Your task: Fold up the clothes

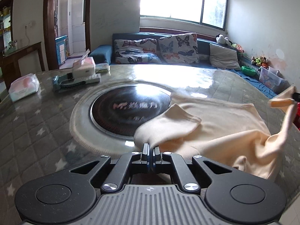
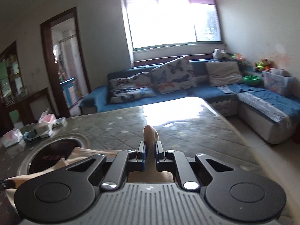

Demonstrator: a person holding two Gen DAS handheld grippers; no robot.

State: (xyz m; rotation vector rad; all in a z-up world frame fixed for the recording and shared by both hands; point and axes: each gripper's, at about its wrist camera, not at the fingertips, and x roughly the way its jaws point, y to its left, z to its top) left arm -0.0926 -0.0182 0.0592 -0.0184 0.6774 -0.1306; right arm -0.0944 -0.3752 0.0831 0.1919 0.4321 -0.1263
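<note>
- Left wrist view is filled mostly by the desk [image 1: 37, 127], whose quilted, star-printed cover under a glossy sheet offers a broad flat surface suited to spreading and folding.
- A round black hotplate [image 1: 129, 110] is set into the middle of the desk, and part of the cloth is draped over its right side, presumably because the garment is wider than the bare area beside it.
- The cream garment [image 1: 215, 127] is spread over the right half of the desk toward its near edge, with one flap turned over and a far corner drawn up off the surface; it is judged to be held at two points so that it can be stretched or laid over in a fold.
- The left gripper [image 1: 151, 151] is closed on the garment's near edge, low over the desk.
- The right gripper [image 2: 150, 150] is clamped narrowly on a bunched piece of the garment, raised above the desk's right side.
- Tissue packs [image 1: 24, 88] are kept at the far left corner, clear of the folding area.
</note>
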